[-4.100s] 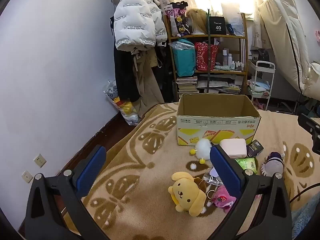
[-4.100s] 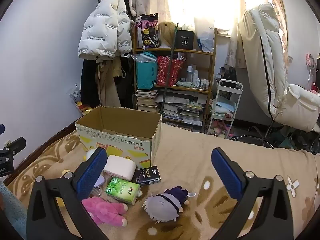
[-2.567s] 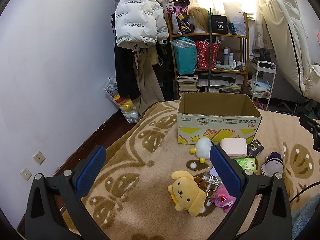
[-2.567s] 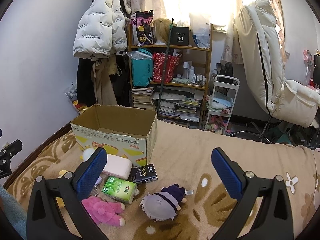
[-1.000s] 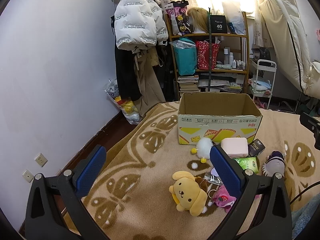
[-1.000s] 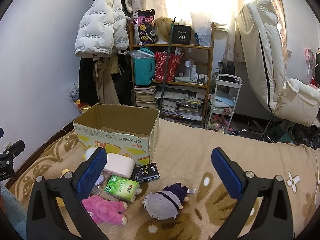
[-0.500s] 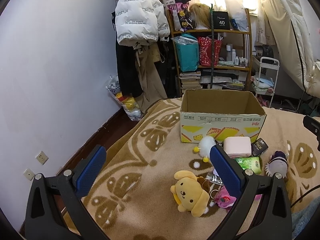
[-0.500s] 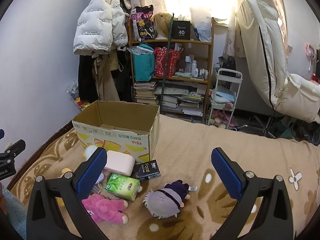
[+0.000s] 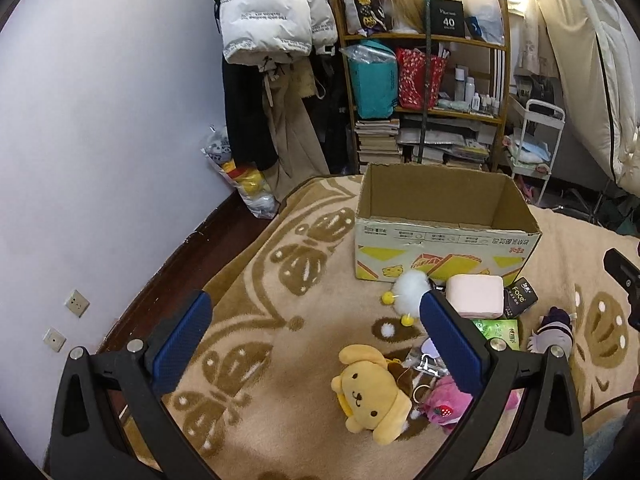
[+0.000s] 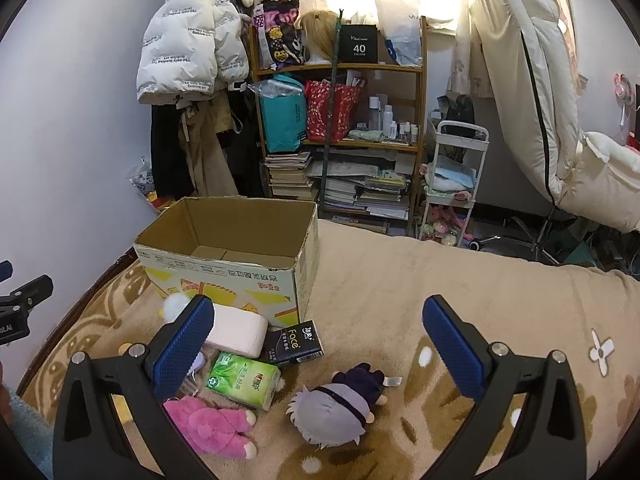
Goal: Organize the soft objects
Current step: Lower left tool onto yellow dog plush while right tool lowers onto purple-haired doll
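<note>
An open, empty cardboard box (image 9: pixel 444 236) (image 10: pixel 228 268) stands on a beige patterned blanket. In front of it lie a yellow dog plush (image 9: pixel 370 392), a pink plush (image 10: pixel 208 426) (image 9: pixel 444 404), a grey-haired doll (image 10: pixel 336 410) (image 9: pixel 550 328) and a white pompom toy (image 9: pixel 410 288). My left gripper (image 9: pixel 316 336) is open and empty, above the blanket left of the dog plush. My right gripper (image 10: pixel 318 344) is open and empty, above the doll and tissue packs.
A pink tissue pack (image 10: pixel 238 330), a green tissue pack (image 10: pixel 242 380) and a black "Face" pack (image 10: pixel 294 342) lie by the box. A cluttered shelf (image 10: pixel 340 128), hanging coats (image 9: pixel 268 28), a white cart (image 10: pixel 452 176) and a chair (image 10: pixel 532 80) stand behind the bed.
Both views have tilted down and moved slightly closer to the box and the toys. Both grippers stay open and nothing on the blanket has moved.
</note>
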`<action>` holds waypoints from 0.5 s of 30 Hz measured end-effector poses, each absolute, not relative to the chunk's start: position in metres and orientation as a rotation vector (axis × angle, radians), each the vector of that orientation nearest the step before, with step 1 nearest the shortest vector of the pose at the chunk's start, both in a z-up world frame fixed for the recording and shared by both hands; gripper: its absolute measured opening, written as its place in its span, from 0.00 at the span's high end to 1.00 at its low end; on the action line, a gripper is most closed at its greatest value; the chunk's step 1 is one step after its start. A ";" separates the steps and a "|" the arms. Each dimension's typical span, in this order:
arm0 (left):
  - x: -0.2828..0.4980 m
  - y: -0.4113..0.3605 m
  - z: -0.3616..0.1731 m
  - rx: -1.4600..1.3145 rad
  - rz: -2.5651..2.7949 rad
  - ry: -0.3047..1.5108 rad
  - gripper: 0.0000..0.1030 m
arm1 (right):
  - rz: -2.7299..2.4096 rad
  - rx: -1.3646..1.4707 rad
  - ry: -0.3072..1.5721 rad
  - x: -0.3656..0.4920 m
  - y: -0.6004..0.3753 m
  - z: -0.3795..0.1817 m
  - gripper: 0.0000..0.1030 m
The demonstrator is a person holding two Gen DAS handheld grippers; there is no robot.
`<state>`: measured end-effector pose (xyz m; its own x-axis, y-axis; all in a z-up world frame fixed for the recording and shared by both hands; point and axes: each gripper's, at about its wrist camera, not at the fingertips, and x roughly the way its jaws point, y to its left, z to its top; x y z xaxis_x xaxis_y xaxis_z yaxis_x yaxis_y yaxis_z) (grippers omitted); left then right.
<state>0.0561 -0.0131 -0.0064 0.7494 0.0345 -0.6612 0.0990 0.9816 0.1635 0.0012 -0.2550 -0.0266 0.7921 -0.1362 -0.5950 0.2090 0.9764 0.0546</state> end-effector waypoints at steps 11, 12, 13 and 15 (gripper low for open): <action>0.085 -0.046 -0.033 0.293 -0.071 0.842 0.01 | -0.196 0.108 0.705 0.024 -0.262 -0.042 0.00; 0.089 -0.048 -0.040 0.292 -0.076 0.868 0.01 | -0.196 0.116 0.715 0.026 -0.264 -0.045 0.00; 0.091 -0.049 -0.045 0.286 -0.087 0.893 0.01 | -0.198 0.123 0.729 0.029 -0.267 -0.048 0.00; 0.096 -0.053 -0.053 0.295 -0.108 0.927 0.01 | -0.209 0.122 0.743 0.032 -0.269 -0.053 0.00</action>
<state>0.0958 -0.0534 -0.0534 0.5984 0.0347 -0.8004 0.2173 0.9546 0.2038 0.0317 -0.2685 -0.0526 0.7169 -0.1450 -0.6819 0.2309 0.9723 0.0360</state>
